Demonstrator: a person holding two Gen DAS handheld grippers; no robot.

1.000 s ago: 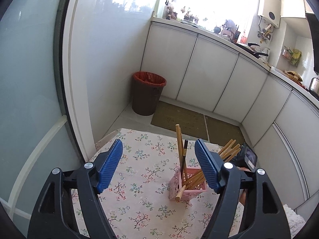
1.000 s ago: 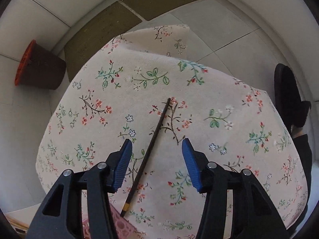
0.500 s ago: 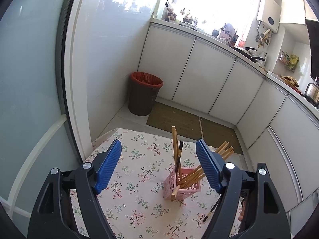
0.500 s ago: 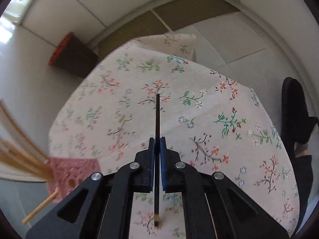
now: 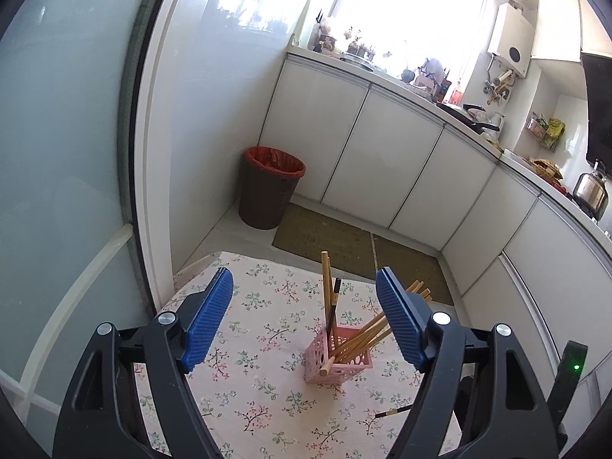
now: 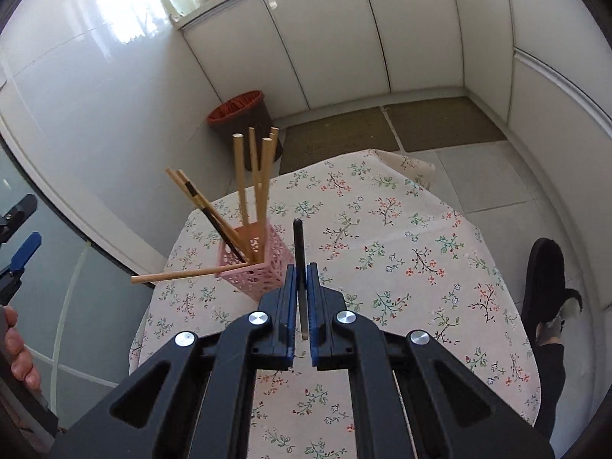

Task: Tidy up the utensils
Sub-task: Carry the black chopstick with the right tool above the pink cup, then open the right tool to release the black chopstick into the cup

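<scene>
The holder [image 6: 254,264] stands on the desk [image 6: 401,252] at frame centre-left with chopsticks [image 6: 244,176] in it; the bin [image 6: 244,113] sits behind, upper centre.

Perforated pink plastic holder [image 5: 338,359], wooden chopsticks [image 5: 359,338]

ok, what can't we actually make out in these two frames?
- Black chopstick: rear part hidden between the right gripper pads, right wrist view; left wrist view shows only one end, left gripper frame covers the rest.
- Pink holder interior: hidden by its walls.
- Countertop items: too small, backlit.
</scene>
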